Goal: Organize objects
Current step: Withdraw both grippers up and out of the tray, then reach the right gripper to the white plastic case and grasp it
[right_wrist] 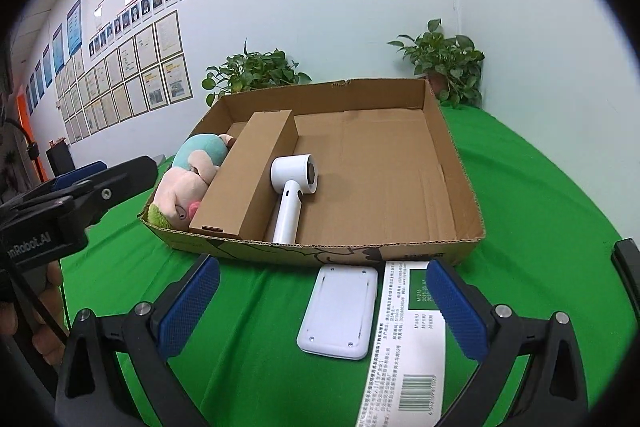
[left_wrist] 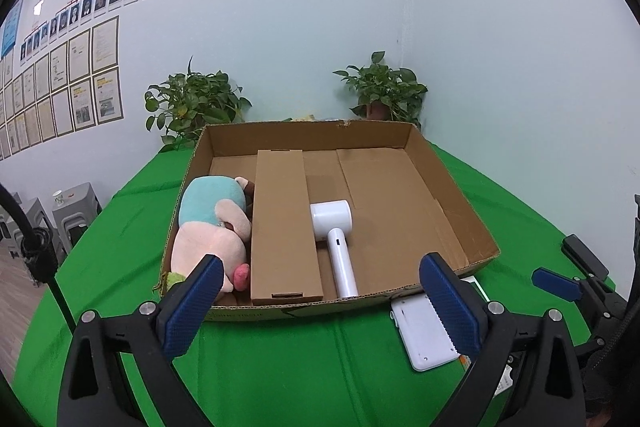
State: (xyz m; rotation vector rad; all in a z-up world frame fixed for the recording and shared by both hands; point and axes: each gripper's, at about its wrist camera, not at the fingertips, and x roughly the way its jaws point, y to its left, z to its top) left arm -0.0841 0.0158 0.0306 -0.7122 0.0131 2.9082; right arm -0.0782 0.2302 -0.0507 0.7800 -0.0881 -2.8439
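An open cardboard tray point(left_wrist: 452, 187) point(right_wrist: 460, 171) stands on the green table. Inside it lie a plush toy point(left_wrist: 212, 227) point(right_wrist: 188, 179) at the left, a long brown carton point(left_wrist: 282, 227) point(right_wrist: 252, 171) beside it, and a white hair dryer point(left_wrist: 336, 239) point(right_wrist: 292, 187). In front of the tray rest a flat white device point(left_wrist: 424, 331) point(right_wrist: 340, 311) and a printed white-and-green box point(right_wrist: 412, 343). My left gripper point(left_wrist: 320, 299) hangs open over the tray's near edge, empty. My right gripper point(right_wrist: 320, 307) is open above the white device, touching nothing.
Two potted plants point(left_wrist: 192, 103) point(left_wrist: 388, 91) stand behind the tray against the wall. The green cloth point(left_wrist: 280, 367) stretches around the tray. Grey stools point(left_wrist: 72, 211) sit off the table's left. A hand point(right_wrist: 36, 311) holds the left gripper's body at the right wrist view's left edge.
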